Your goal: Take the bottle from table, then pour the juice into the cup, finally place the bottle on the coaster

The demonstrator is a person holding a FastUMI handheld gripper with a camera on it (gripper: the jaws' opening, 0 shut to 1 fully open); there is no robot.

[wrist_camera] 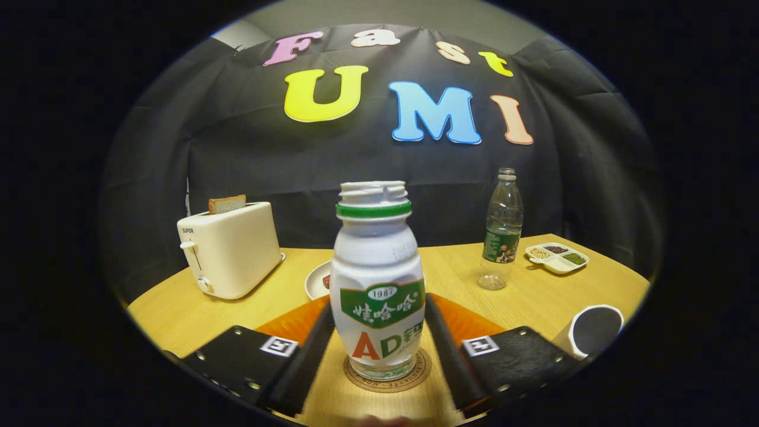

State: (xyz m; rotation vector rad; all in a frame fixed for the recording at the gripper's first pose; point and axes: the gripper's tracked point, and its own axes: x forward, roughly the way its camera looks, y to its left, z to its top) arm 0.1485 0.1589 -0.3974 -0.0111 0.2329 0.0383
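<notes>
A white juice bottle (378,279) with a green neck ring and no cap stands upright on a round brown coaster (388,381). My gripper (378,308) holds it: each of the two fingers (314,347) lies against one side of the bottle's lower body, so the gripper is shut on the bottle. The white cup (593,329), dark inside, stands on the table to the right of the right finger.
An orange mat (296,320) lies under the fingers on the wooden table (178,314). Beyond the bottle sit a white plate (316,280), a toaster (228,249) with toast at the left, a clear plastic bottle (503,228) and a divided dish (557,257) at the right.
</notes>
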